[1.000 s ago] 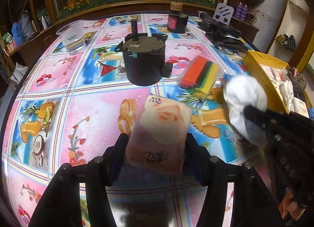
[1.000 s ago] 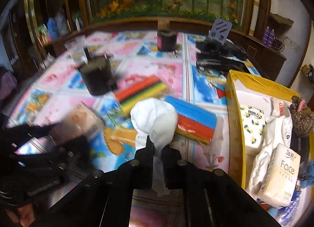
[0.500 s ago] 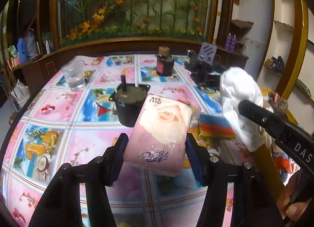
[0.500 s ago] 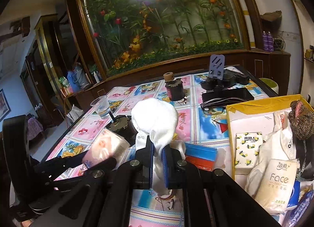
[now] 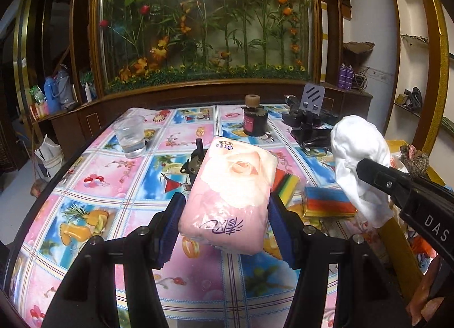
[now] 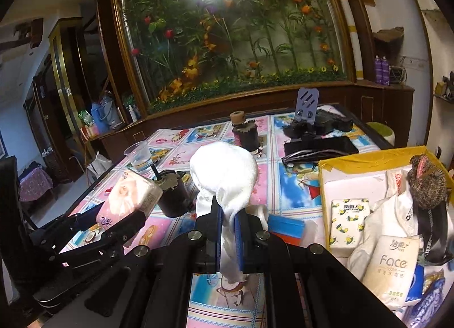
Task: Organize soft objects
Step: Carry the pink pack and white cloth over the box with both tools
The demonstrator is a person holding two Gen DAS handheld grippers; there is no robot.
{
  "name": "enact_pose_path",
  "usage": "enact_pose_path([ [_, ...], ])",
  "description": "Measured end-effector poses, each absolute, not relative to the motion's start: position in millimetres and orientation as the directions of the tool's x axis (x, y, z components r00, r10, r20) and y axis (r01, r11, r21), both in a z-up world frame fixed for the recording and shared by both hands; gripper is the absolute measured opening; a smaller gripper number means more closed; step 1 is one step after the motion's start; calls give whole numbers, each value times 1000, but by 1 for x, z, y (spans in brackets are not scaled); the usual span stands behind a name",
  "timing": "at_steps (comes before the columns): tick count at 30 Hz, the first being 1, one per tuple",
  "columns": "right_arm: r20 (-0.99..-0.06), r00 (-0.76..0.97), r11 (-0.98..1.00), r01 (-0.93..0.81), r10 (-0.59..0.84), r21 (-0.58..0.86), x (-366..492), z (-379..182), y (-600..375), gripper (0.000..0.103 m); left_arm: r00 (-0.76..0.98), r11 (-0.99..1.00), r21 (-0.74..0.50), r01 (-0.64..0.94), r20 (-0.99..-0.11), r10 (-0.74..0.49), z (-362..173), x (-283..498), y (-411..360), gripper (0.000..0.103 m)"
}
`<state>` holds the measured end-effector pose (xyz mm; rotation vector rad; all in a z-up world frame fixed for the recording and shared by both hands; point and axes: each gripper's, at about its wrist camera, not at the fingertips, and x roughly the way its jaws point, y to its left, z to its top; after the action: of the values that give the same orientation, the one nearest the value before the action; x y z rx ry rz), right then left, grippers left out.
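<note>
A pink tissue pack (image 5: 231,194) with a rose print hangs above the table, with my left gripper (image 5: 226,208) shut on its two sides. My right gripper (image 6: 228,211) is shut on a white cloth (image 6: 224,169) that bulges above the jaws and trails below them. In the left wrist view the white cloth (image 5: 357,146) and the right gripper (image 5: 366,167) are close on the right. The right wrist view has the left gripper (image 6: 119,214) and the pink pack (image 6: 127,200) low on the left. A yellow box (image 6: 369,162) at the right holds tissue packs and other soft things.
On the patterned tablecloth (image 5: 107,177) stand a black motor (image 6: 173,197), a plastic cup of water (image 5: 130,136), a dark bottle (image 5: 254,122) and black gear with a phone stand (image 5: 312,121). Coloured striped blocks (image 5: 326,203) lie near the box.
Both grippers have risen and tilted up with their loads. The pink pack and the white cloth now hang higher over the table, and more of the back wall shows.
</note>
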<state>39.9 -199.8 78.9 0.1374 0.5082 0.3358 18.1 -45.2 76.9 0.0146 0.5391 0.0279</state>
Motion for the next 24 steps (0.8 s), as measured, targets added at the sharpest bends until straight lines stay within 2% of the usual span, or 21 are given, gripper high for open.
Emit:
enact_pose_path([
  [6,-415,851,944,-258,322,204,31,86,-204,9,891,998,21,-57,-449,61,85,12,-46,58],
  [9,-404,860,946,-244,312,213,28,89,-209,9,896,999,-2,-42,-443,37,88,12,-54,58],
  [16,-394,879,956,-192,267,220,21,94,-224,9,907,999,38,6,-420,10,88,9,-85,58],
  [24,-355,910,962,-135,215,236,12,101,-243,9,900,999,17,47,-434,-35,88,10,-105,58],
])
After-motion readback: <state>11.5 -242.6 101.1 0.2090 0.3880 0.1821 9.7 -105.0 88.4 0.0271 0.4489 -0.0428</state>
